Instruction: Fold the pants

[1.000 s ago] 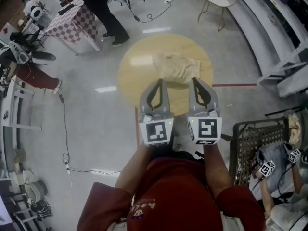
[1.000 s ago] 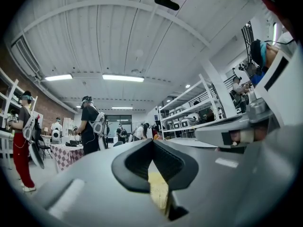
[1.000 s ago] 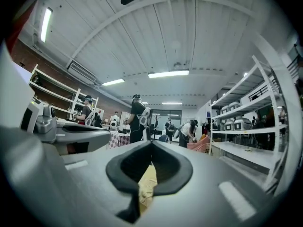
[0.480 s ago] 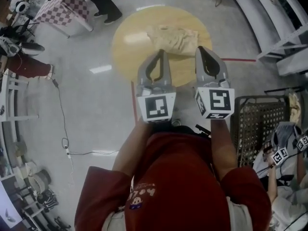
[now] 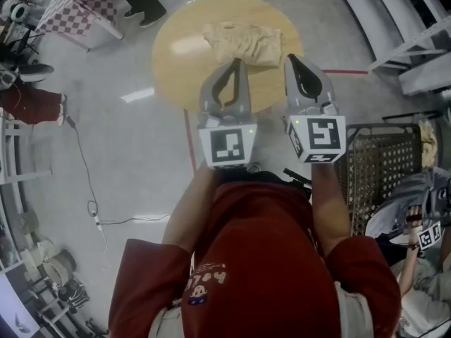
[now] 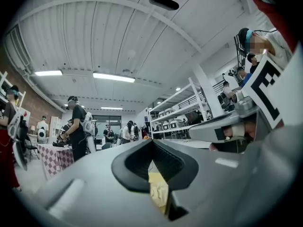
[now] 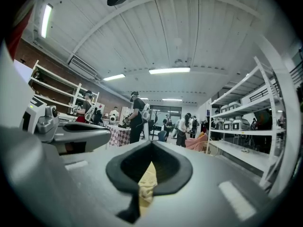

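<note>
A crumpled pair of beige cloth pants [image 5: 243, 42] lies on the far half of a round, pale yellow wooden desk [image 5: 176, 65], bunched into a rough rectangle with loose folds. The person in a red shirt [image 5: 261, 259] stands at the near edge of the desk and holds both tools out side by side, pointing roughly level towards the cloth. The grey left gripper [image 5: 237, 63] has its fingers [image 6: 94, 174] pressed together with nothing pinched; through the dark opening behind the tips a wrinkled sliver of pale yellow shows. The grey right gripper [image 5: 292, 58] is the same: fingers [image 7: 213, 174] pressed together, empty, with a similar strip of yellowish cloth seen through its opening. In the head view the left tips overlap the near edge of the pants and the right tips sit just beside their near right corner; whether either touches the cloth cannot be told. A black perforated metal cart [image 5: 380, 167] stands to the right on the grey floor [image 5: 127, 160], and a checkered-cloth table [image 5: 74, 13] is at the upper left.
</note>
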